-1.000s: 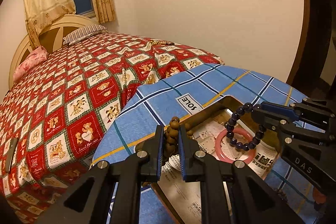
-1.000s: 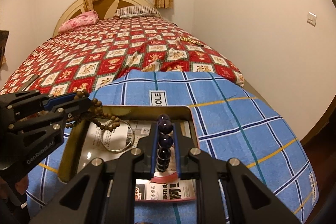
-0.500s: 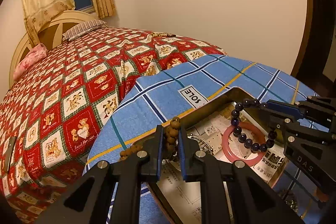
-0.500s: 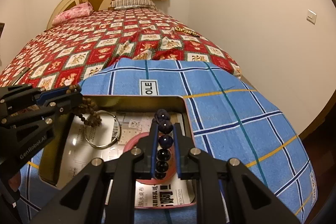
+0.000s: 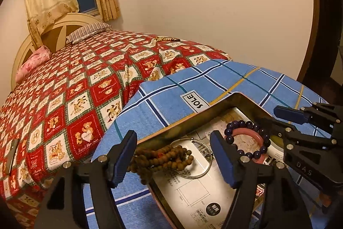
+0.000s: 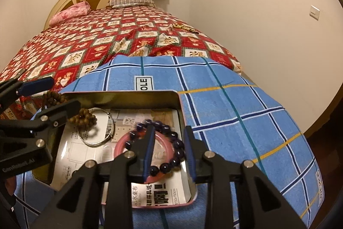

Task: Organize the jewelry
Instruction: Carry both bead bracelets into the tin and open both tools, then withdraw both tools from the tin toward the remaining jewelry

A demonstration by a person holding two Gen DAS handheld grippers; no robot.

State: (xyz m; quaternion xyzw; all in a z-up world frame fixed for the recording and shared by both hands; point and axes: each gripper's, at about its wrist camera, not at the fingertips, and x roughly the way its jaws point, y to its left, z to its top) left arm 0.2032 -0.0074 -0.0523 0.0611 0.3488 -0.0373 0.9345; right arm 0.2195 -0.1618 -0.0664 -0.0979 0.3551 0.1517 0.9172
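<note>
Wooden beads [image 5: 163, 159] lie heaped across the tin's [image 5: 246, 100] left rim, lower centre of the left view, partly over a silver bangle [image 5: 199, 173]. Purple bracelet [image 6: 169, 143] rests on a pink ring [image 6: 122, 145] inside the tin. Left tongs [image 5: 174, 159] spread wide, holding nothing. Right tongs [image 6: 169, 155] spread, straddling the bracelet without pinching it.

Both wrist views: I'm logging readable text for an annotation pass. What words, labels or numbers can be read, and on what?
"SOLE" on the white label of the blue cloth; the right view shows only "OLE".
"DAS" on the right gripper body.
"GenRobot.AI", faint, on the left gripper body.
"150x160cm" on the paper lining the tin, beside large Chinese characters, partly hidden.
Other print on the paper: too small to read.
</note>
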